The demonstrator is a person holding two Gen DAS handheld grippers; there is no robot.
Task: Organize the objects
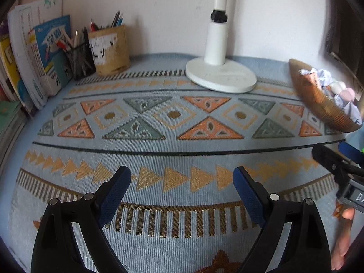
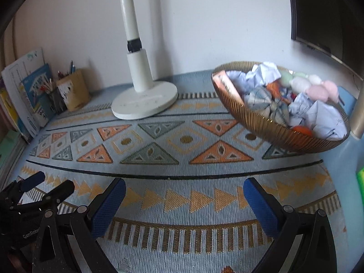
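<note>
A ribbed copper bowl [image 2: 268, 122] sits at the right of the patterned tablecloth [image 2: 182, 141], filled with crumpled paper [image 2: 264, 72], pastel fluffy balls [image 2: 316, 86] and orange bits. The left wrist view shows the bowl [image 1: 318, 100] at its right edge. My left gripper [image 1: 182, 179] hovers open over the cloth with nothing between its blue pads [image 1: 116, 193]. My right gripper [image 2: 184, 188] is open wide and empty, short of the bowl and to its left. The left gripper [image 2: 51, 184] shows at the lower left of the right wrist view, and the right gripper [image 1: 336, 157] at the right of the left wrist view.
A white lamp base [image 1: 221, 77] and pole stand at the back centre. At the back left stand a tan pen pot [image 1: 111, 50], a mesh pen cup [image 1: 79, 61] and leaning books [image 1: 43, 52]. A dark monitor [image 2: 323, 16] hangs over the right. A person's fingers [image 1: 343, 234] hold the right gripper.
</note>
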